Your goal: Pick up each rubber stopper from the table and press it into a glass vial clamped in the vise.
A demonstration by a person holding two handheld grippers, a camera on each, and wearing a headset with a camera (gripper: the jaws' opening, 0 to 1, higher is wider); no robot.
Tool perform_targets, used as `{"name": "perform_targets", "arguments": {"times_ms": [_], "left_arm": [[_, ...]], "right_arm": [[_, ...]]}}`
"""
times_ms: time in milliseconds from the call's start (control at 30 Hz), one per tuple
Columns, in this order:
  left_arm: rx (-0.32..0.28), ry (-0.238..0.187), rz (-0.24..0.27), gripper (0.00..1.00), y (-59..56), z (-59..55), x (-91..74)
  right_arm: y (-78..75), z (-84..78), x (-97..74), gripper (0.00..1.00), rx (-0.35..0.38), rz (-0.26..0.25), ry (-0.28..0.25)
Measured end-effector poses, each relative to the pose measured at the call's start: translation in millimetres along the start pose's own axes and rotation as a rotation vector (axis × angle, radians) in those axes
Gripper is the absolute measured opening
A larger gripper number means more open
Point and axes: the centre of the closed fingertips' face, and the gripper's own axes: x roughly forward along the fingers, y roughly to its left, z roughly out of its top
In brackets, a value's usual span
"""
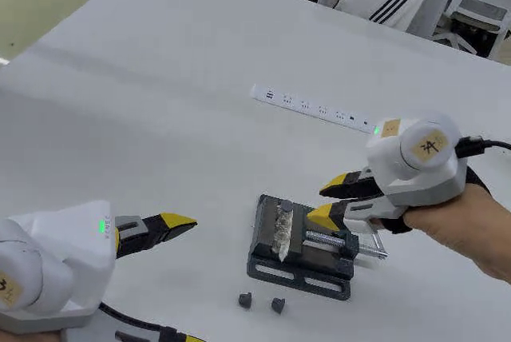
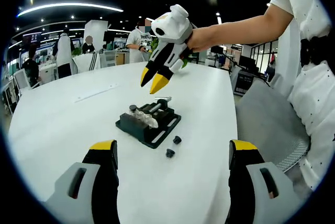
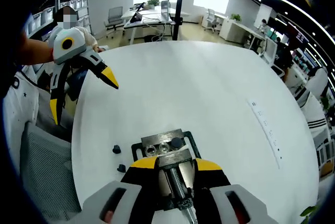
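A black vise [image 1: 297, 268] [image 2: 157, 131] [image 3: 161, 136] sits at the near middle of the white table, with clear glass vials [image 1: 281, 236] [image 2: 141, 114] [image 3: 155, 141] clamped in it. One vial carries a dark stopper [image 1: 285, 208] [image 3: 177, 143]. Two loose dark rubber stoppers [image 1: 245, 300] [image 1: 278, 305] [image 2: 177, 140] [image 3: 116, 149] lie on the table beside the vise. My right gripper [image 1: 325, 202] [image 2: 152, 80] [image 3: 176, 164] hovers open just above the screw end of the vise, nothing between its fingers. My left gripper [image 1: 185, 278] [image 2: 172, 148] [image 3: 84, 98] is wide open and apart from the vise.
A white power strip [image 1: 315, 108] [image 3: 264, 124] lies farther back on the table [image 1: 160, 78]. A grey mesh chair [image 2: 272, 124] stands by the table's edge. People sit and stand beyond the far edge.
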Motion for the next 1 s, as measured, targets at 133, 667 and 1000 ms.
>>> {"name": "perform_targets", "arguments": {"times_ms": [133, 667, 1000], "left_arm": [[0.008, 0.014, -0.006, 0.84, -0.7, -1.2, 0.1], [0.065, 0.114, -0.037, 0.65, -0.3, -10.5, 13.4], [0.086, 0.195, -0.067, 0.53, 2.9, -25.3, 25.6]], "right_arm": [[5.0, -6.8, -12.6, 0.27, 0.041, -0.015, -0.044], [44.8, -43.9, -41.5, 0.43, 0.137, -0.029, -0.123], [67.0, -62.0, -49.1, 0.5, 0.186, -0.021, -0.153]]}}
